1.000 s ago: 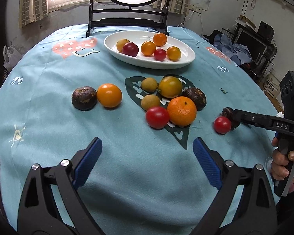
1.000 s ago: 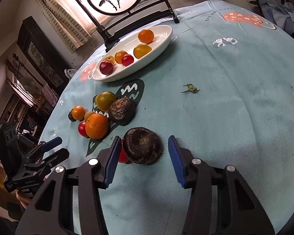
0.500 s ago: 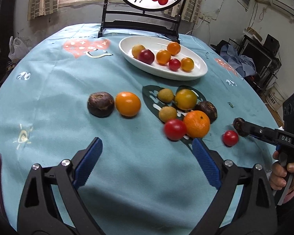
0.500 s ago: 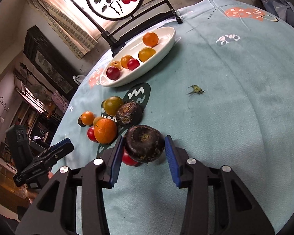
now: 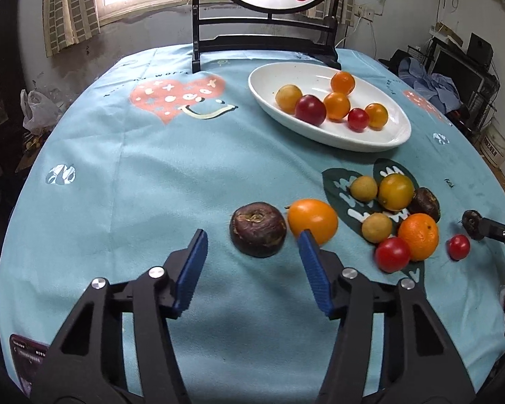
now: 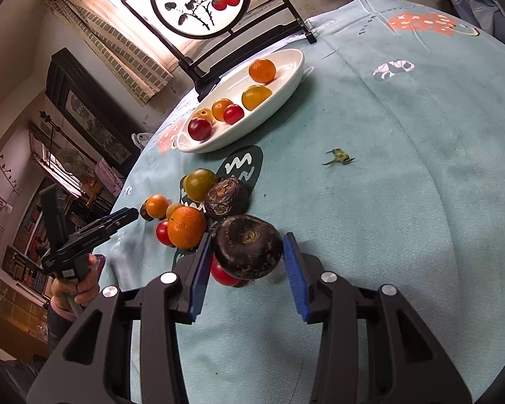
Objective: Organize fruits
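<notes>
The right gripper (image 6: 245, 266) is closed on a dark, wrinkled round fruit (image 6: 247, 247), raised a little off the teal tablecloth (image 6: 404, 202) – a red cherry tomato (image 6: 223, 274) is half hidden beneath it. The left gripper (image 5: 252, 269) is held spread, just short of a second dark wrinkled fruit (image 5: 257, 229) beside a smooth orange fruit (image 5: 313, 220). Six fruits are counted in the white oval dish (image 5: 279, 77); about nine are judged still to be moved. Full contact at the right pad cannot be confirmed.

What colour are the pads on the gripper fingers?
Blue. The pads on the black left hand-held gripper show best in the left wrist view.
</notes>
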`<state>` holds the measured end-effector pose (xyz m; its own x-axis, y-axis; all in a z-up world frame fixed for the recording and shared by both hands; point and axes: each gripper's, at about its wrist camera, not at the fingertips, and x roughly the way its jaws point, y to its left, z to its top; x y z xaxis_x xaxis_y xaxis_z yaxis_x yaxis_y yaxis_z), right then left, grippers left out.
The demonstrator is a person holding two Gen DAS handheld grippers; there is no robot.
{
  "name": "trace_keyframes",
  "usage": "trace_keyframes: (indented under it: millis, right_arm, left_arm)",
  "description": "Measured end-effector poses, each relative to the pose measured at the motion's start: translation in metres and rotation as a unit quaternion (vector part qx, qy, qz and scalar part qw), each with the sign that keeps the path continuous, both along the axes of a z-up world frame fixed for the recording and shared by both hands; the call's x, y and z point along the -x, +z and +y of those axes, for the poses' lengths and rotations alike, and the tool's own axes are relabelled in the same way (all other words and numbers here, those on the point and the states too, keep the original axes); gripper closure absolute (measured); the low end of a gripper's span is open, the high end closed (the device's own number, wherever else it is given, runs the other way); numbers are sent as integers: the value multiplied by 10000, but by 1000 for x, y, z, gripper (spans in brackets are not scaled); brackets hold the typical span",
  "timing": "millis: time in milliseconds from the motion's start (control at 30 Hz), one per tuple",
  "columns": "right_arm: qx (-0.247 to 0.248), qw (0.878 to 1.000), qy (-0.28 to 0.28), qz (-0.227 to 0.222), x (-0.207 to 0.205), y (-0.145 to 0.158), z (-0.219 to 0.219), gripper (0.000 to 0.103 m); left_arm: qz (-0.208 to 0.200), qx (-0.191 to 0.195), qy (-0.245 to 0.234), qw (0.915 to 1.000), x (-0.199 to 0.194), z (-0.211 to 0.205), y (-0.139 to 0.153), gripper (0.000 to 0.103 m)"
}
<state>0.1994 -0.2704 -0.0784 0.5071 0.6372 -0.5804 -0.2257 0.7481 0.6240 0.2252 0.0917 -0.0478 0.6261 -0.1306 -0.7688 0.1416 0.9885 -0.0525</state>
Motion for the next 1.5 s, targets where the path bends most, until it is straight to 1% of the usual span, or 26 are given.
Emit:
trace_keyframes:
  millis: [67,133,167,367,467,533,567,600,633,833,967,1033,1133,1267,1367,1433,1500]
  right_arm:
    - [-21,10000,4,10,0,0,-1,60]
    - [-28,10000,4,27,-1,-1,-1,60]
    - [-33,10000,11,36,-1,-1,-1,60]
    - [-59,10000,23,37,-1,-2,-1,60]
    - [-84,10000,27,44,-1,-2,-1,60]
    - [-91,9999,35,48,-2,-2,-1,60]
    - [-99,9999,38,47,-2,-3,-1,60]
    - [-104,9999,37,47,-2,-3,-1,60]
    - [-104,9999,33,49,-2,-3,-1,60]
    - [-85,10000,13,14,-1,-2,-2,60]
    - [-47,10000,20,-30,0,-1,-1,60]
    - [1,10000,46,-65,-1,1,1,60]
    - [123,9996,125,-205,-3,11,8,60]
    - [226,9976,177,-632,-22,44,19,60]
    - [406,9950,75,-913,-46,64,30,60]
    - [498,9932,-31,-1053,-69,72,38,60]
    - [626,9918,-132,-1110,-91,75,46,60]
  left_arm:
    - [89,-33,-4,10000,-7,3,-5,50]
    - [133,154,-98,9997,-12,6,-7,50]
    - [146,171,-125,9997,-13,5,-7,50]
    - [352,-61,-412,9985,-24,-8,-19,51]
    - [257,-306,-443,9982,-24,-15,-21,52]
    - [231,-319,-419,9983,-25,-16,-22,52]
    - [223,-327,-404,9984,-25,-16,-22,53]
    - [211,-345,-381,9985,-25,-16,-21,58]
    - [211,-304,-389,9986,-24,-15,-21,60]
    - [211,-277,-314,9989,-14,-17,-18,61]
    - [81,-97,-313,9994,1,-18,-8,61]
    - [16,59,-326,9994,8,-18,-1,61]
    - [-195,248,-424,9986,16,-26,18,61]
    - [-511,447,-580,9960,10,-46,44,61]
    - [-611,518,-510,9955,-14,-65,54,61]
    - [-537,619,-407,9958,-34,-75,55,61]
    - [-464,575,-273,9969,-58,-86,52,61]
